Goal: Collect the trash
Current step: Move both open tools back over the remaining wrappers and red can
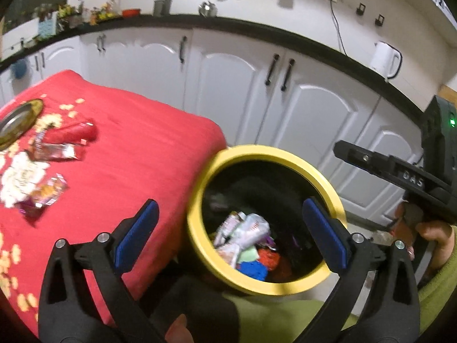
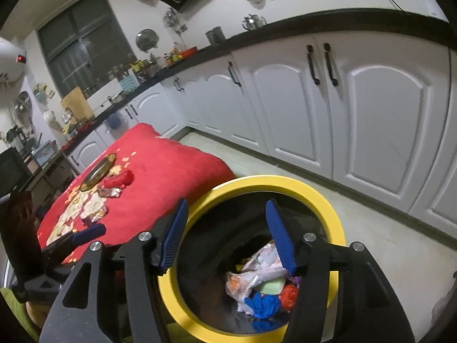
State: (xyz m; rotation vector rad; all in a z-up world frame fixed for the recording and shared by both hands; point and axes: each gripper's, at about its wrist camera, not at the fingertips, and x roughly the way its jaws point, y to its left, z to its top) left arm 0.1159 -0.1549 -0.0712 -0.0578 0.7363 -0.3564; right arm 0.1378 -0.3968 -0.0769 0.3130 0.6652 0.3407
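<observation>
Left wrist view: the left gripper (image 1: 228,228) hangs with its blue-padded fingers spread wide and empty, above the edge of a red-clothed table (image 1: 137,154) and a yellow-rimmed black bin (image 1: 257,283) just beside it. Right wrist view: the right gripper (image 2: 228,234), also spread apart and holding nothing, hovers over the same bin, where crumpled white, pale green, blue and red wrappers (image 2: 262,283) lie piled at the bottom. More trash waits on the table, a red packet (image 1: 74,133), shiny foil wrappers (image 1: 54,151) and scattered popcorn (image 1: 20,180) beside a metal plate (image 1: 17,120); the right gripper's body reads "DAS".
</observation>
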